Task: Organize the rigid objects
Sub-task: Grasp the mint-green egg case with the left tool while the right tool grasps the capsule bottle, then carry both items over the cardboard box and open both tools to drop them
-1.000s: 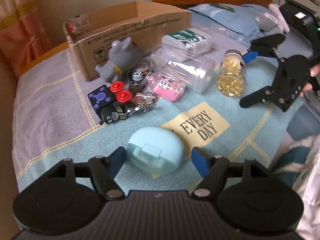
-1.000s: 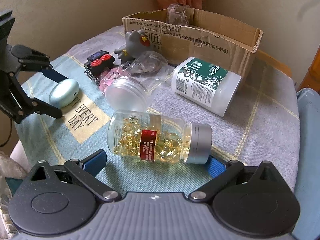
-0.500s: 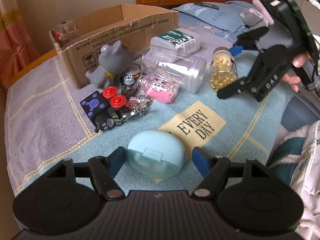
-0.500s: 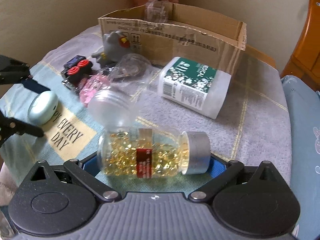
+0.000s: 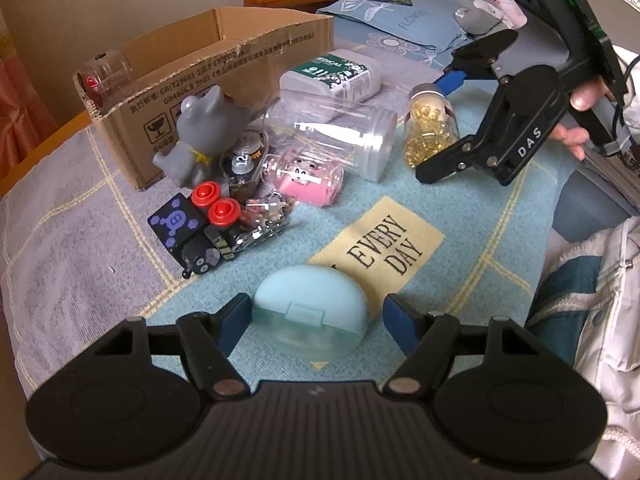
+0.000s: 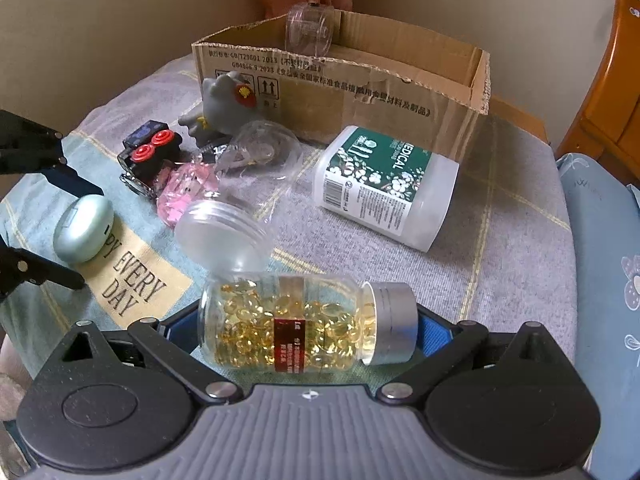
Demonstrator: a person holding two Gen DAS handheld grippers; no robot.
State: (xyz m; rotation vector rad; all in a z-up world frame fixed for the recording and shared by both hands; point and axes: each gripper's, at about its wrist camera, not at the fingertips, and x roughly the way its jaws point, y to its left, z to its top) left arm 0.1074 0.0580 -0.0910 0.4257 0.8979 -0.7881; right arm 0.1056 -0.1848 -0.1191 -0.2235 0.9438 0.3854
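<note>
My left gripper [image 5: 316, 314] is open around a pale blue egg-shaped case [image 5: 310, 316] lying on the cloth; its left finger touches the case, the right one stands a little off. The case also shows in the right wrist view [image 6: 82, 226]. My right gripper [image 6: 296, 326] is shut on a clear bottle of yellow capsules [image 6: 300, 324] with a silver cap, held sideways and lifted. In the left wrist view that bottle [image 5: 430, 130] hangs between the right gripper's fingers. An open cardboard box [image 5: 224, 56] stands at the back.
Between the grippers and the box [image 6: 360, 84] lie a white-green MEDICAL bottle [image 6: 384, 184], a clear jar [image 5: 332, 136], a pink bottle [image 5: 312, 180], a grey animal toy [image 5: 204, 136] and a black toy with red knobs [image 5: 200, 220]. A small clear jar [image 6: 310, 34] sits on the box rim.
My right gripper has closed on the capsule bottle and lifted it off the cloth. My left gripper has stayed open around the blue case.
</note>
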